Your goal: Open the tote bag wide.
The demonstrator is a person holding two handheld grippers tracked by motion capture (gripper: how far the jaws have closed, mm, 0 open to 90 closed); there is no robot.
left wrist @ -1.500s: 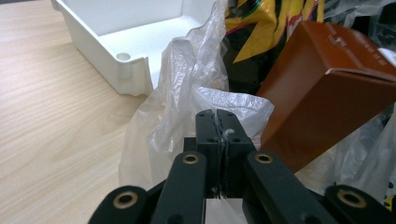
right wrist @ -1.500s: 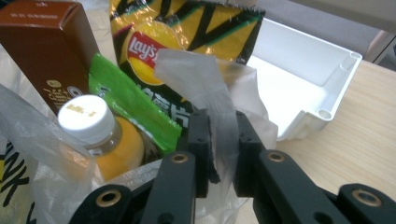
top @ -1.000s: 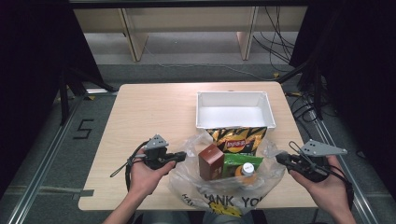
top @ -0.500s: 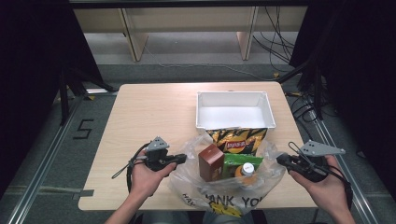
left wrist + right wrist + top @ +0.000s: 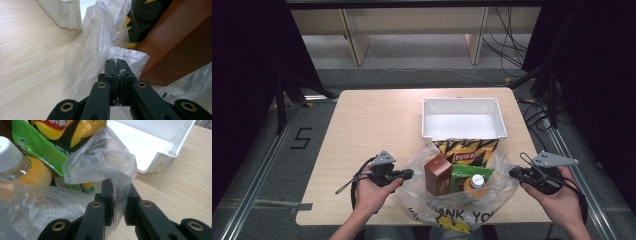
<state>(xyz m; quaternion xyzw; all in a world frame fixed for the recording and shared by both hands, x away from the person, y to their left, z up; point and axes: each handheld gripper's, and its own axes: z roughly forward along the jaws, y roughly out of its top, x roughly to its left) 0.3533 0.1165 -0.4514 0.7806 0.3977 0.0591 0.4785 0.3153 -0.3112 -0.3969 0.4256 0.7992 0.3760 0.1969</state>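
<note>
1. Your left gripper [image 5: 408,174], near the table's [image 5: 377,115] front-left corner, has its jaws pinched fully together on the left rim of the plastic bag [image 5: 95,60].
2. The bag lies at the middle of the front edge, holding a brown carton [image 5: 438,175], a green packet [image 5: 463,172], an orange bottle [image 5: 475,184] and a chip bag [image 5: 467,150]; the white tray [image 5: 462,106] sits just behind.
3. Your right gripper [image 5: 119,185] stands slightly ajar, with the bag's right rim between its jaws; whether the pads press it you can't tell.
4. You seem to be spreading the mouth; next, secure the right grip before pulling apart.
</note>
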